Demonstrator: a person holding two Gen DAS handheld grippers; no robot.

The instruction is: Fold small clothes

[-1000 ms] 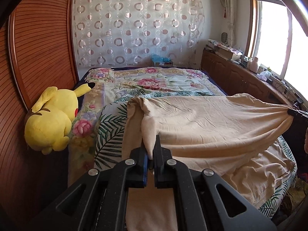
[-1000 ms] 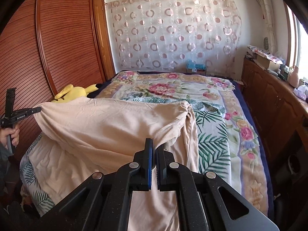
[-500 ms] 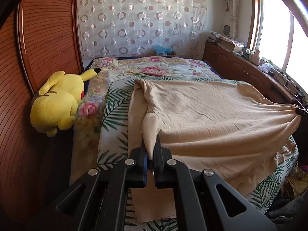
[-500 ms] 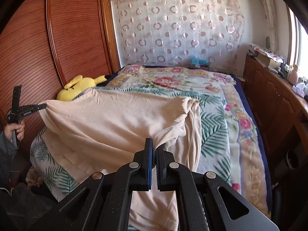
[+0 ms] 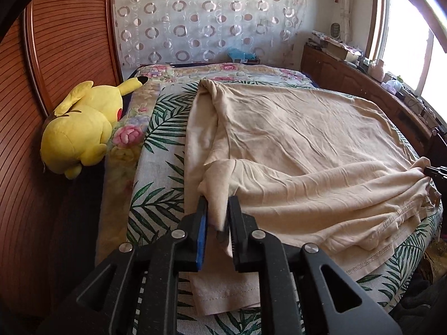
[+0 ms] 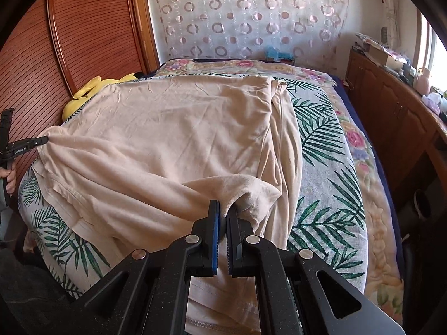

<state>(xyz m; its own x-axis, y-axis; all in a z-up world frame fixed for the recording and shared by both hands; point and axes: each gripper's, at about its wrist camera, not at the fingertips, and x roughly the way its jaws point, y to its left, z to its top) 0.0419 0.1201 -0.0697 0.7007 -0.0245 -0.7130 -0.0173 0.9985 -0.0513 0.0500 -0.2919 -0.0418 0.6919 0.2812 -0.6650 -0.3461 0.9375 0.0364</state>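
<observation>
While the beige shirt [image 5: 301, 139] lies spread over the near half of the bed [image 5: 156, 167], folded so that its near edge doubles back on itself, a bunched corner of it sits at each gripper. The left gripper [image 5: 216, 209] has its fingers [image 5: 201, 215] a narrow gap apart and opening, with a fold of the shirt between them, loose against the right finger; the cloth hangs down past them to a hemmed flap on the bedspread. The right gripper [image 6: 223, 213] shows a still narrower gap, also opening, and the shirt's corner runs down into it; whether the pads press the cloth I cannot tell for sure, though the gap looks slack. In the right view a hand [image 6: 9, 177] at the far left edge holds the left gripper's handle, its tips at the shirt's other corner. The bedspread carries green palm leaves and pink flowers. A yellow plush [image 5: 81, 128] lies against the wooden wardrobe [image 5: 61, 42] beside the bed. A curtain [image 5: 201, 19] with ring patterns hangs behind, and a cluttered wooden cabinet [image 6: 391, 106] runs under the window [image 5: 405, 39].
</observation>
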